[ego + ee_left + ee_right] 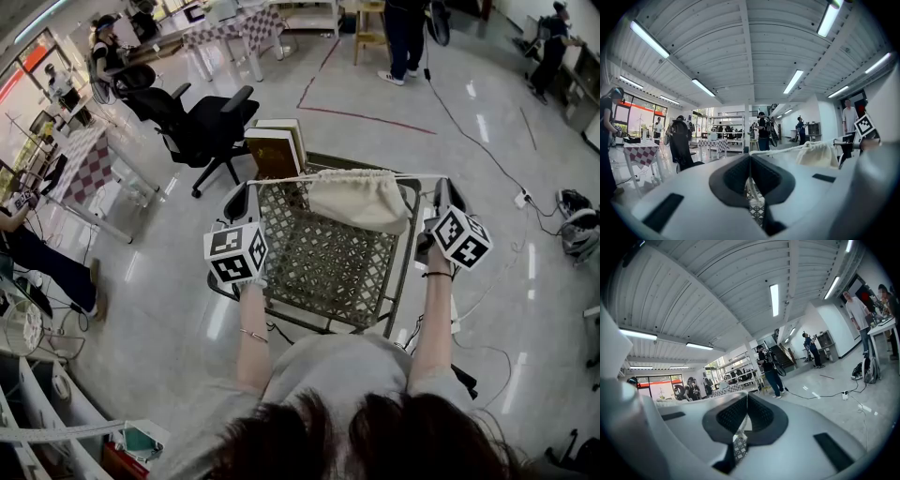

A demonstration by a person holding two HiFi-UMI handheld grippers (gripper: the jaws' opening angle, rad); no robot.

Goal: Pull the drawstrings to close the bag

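A cream cloth bag [361,202] hangs gathered at its mouth over a metal mesh table [319,258]. Its white drawstring [281,178] runs taut and level between my two grippers. My left gripper [246,189] is shut on the cord's left end, and my right gripper [442,184] is shut on its right end. In the left gripper view the cord [780,150] leads from the closed left gripper [749,157] across to the bag [816,153], with the right gripper's marker cube [865,124] behind it. The right gripper [746,398] shows its jaws pressed together; the cord is hard to make out there.
Books [277,148] stand at the mesh table's far left corner. A black office chair [202,122] is beyond them on the left. Checked tables [89,164], shelving and several people fill the room's edges. A cable [469,131] trails over the floor at right.
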